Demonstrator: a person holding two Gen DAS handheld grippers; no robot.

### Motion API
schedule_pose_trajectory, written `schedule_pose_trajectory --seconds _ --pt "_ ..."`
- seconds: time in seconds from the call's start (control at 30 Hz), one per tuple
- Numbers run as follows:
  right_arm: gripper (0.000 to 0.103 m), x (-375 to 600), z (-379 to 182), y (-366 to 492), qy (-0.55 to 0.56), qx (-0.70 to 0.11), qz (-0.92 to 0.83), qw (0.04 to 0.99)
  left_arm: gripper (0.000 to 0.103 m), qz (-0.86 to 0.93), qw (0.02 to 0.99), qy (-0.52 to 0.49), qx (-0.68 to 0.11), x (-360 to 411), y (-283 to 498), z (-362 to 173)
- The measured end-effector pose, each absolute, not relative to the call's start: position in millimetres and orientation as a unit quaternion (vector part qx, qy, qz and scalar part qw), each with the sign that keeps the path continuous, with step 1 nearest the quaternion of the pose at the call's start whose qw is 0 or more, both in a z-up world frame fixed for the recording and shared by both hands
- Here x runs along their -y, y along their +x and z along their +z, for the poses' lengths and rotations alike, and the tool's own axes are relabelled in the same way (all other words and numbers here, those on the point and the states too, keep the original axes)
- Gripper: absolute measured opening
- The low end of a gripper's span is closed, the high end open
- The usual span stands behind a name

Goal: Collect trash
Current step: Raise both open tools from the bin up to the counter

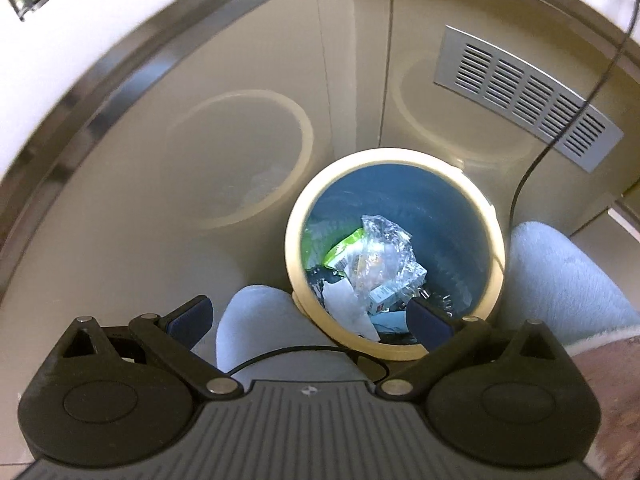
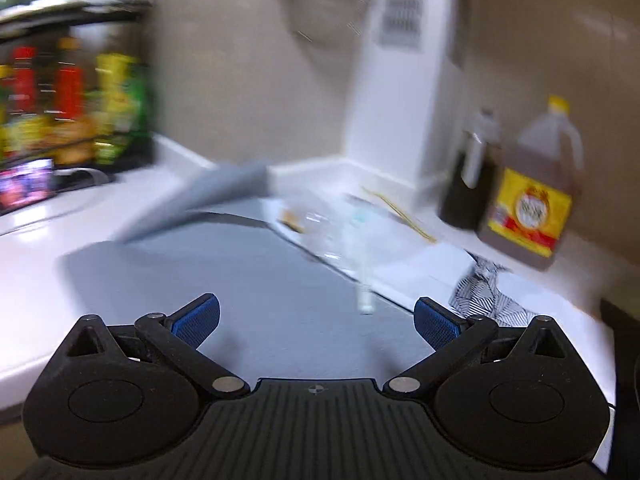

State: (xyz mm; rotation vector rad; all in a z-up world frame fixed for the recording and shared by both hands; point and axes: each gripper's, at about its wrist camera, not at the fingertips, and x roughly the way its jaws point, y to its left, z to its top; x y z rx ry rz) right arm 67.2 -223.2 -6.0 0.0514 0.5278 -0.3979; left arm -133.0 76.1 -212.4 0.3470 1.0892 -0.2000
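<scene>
In the left wrist view a blue bin with a cream rim stands on the floor below me. It holds crumpled clear plastic, a green packet and white paper. My left gripper hangs open above the bin's near edge, with nothing between its fingers. In the blurred right wrist view my right gripper is open and empty above a grey mat on a white counter. Ahead of it lie a clear plastic wrapper, a white stick-like item, thin wooden sticks and a patterned wrapper.
Two pale blue slippers flank the bin, and a cable hangs beside it. Beige cabinet doors with a vent grille lie behind. On the counter stand an oil jug, a dark bottle and a rack of sauce bottles.
</scene>
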Motion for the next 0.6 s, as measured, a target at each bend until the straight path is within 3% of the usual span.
schedule_pose_trajectory --seconds 0.27,0.53,0.57,0.6 --pt "0.103 290 -55 132 0.126 -0.342 -0.233 0.902 0.103 -0.076 0.848 0.136 -0.507 -84 -125 -185" --pt "0.103 299 -63 147 0.098 -0.320 -0.231 0.914 0.103 -0.082 0.871 0.137 -0.465 -65 -119 -142" --pt "0.099 298 -62 146 0.097 -0.316 -0.233 0.915 0.103 -0.080 0.878 0.137 -0.452 -63 -119 -134" --pt "0.084 297 -62 143 0.095 -0.305 -0.234 0.918 0.103 -0.079 0.886 0.136 -0.435 -60 -121 -125"
